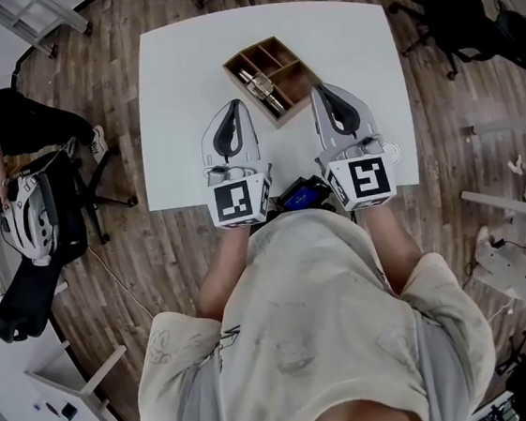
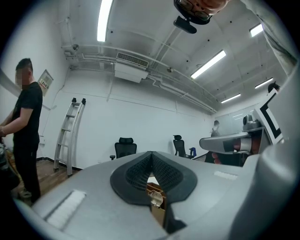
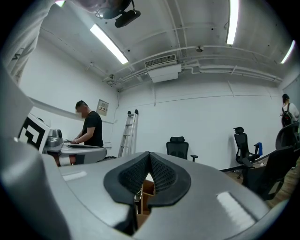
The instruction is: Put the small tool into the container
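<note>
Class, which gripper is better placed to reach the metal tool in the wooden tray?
Likely the left gripper: the metal tool lies on its side of the wooden tray, straight ahead of its jaws.

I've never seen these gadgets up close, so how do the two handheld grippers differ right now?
The left gripper points toward the wooden container's left side, the right gripper toward its right side. The left's marker cube shows a different pattern from the right's. Both have fingers closed on nothing.

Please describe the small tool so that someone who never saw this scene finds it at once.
On the white square table, look at the brown wooden tray with compartments in its far half. The small shiny metal tool lies inside it, the only silver thing there.
</note>
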Demonstrator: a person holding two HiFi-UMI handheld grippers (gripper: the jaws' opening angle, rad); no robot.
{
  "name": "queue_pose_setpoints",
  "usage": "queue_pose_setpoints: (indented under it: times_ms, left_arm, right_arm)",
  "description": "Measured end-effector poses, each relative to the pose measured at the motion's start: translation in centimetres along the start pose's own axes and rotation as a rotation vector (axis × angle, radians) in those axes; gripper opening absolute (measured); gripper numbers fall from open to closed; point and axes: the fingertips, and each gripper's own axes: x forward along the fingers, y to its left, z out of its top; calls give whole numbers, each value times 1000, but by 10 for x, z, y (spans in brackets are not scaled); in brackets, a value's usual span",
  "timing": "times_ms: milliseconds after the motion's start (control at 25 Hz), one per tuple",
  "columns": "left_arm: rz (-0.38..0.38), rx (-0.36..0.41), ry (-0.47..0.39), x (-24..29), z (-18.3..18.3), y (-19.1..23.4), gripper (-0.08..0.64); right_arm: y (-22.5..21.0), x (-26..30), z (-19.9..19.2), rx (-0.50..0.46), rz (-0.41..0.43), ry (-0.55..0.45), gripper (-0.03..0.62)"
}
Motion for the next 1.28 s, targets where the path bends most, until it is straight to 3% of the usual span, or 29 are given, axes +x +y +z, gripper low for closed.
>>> queue_pose_setpoints:
  times_ms: [400,800,1280]
  left_arm:
    - [16,-10,34,-15,-21,1,14]
    - [15,-9,28,-31,-21,1,14]
    - [19,-4,17,-24,-17,-10,14]
  right_arm:
    - [2,-16,-23,27,7,41,6]
    - [12,-24,-27,-2,7,67,5]
    - [-9,-26,-29,5,-11,71,5]
